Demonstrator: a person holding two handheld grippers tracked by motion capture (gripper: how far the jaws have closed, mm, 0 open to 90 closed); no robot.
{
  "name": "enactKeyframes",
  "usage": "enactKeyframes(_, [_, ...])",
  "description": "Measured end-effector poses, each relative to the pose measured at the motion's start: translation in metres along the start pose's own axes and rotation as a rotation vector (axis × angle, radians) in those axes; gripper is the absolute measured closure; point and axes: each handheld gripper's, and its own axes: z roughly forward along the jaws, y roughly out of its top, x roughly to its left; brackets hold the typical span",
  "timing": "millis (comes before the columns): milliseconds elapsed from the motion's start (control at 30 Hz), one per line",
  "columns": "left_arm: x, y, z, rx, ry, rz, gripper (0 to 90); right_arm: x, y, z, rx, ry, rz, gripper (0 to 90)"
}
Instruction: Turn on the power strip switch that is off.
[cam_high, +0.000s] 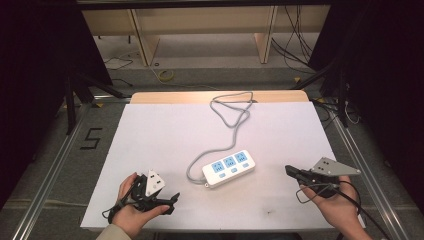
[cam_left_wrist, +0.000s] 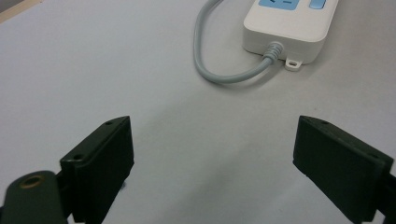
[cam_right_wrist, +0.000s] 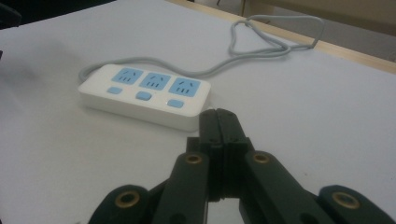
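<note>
A white power strip (cam_high: 231, 167) with three blue sockets and three blue switches lies flat near the middle of the white table sheet (cam_high: 160, 130). Its grey cable (cam_high: 230, 112) loops toward the table's far edge. My left gripper (cam_high: 171, 203) rests at the near left, a hand around it, pointing right toward the strip. Its jaws stand wide open with nothing between them (cam_left_wrist: 212, 140), and the strip's cable end (cam_left_wrist: 285, 28) lies ahead of them. My right gripper (cam_high: 289, 170) sits at the near right, tips (cam_right_wrist: 219, 116) pressed together, empty, a short way from the strip (cam_right_wrist: 144, 95).
A wooden table edge (cam_high: 170, 96) shows behind the white sheet. Metal frame rails (cam_high: 365, 165) run along both sides of the table. A black "5" mark (cam_high: 90, 138) is on the grey floor at the left. Shelving and loose cables (cam_high: 295, 45) lie beyond the table.
</note>
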Motion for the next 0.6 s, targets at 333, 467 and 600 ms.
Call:
enactKeyframes(333, [0.0002,0.0001,0.0004,-0.005,0.003,-0.004,11.8,0.0008,0.0023,0.0020,0.005,0.005,0.002,90.0])
enactKeyframes(467, [0.0003,0.0001,0.0006,-0.006,0.003,-0.005,11.8,0.0006,0.0044,0.0034,0.003,0.008,0.000,90.0])
enactKeyframes(600, [0.0005,0.0003,0.0006,-0.006,0.004,-0.004,11.9,0.0008,0.0057,0.0054,0.003,0.011,-0.002,90.0])
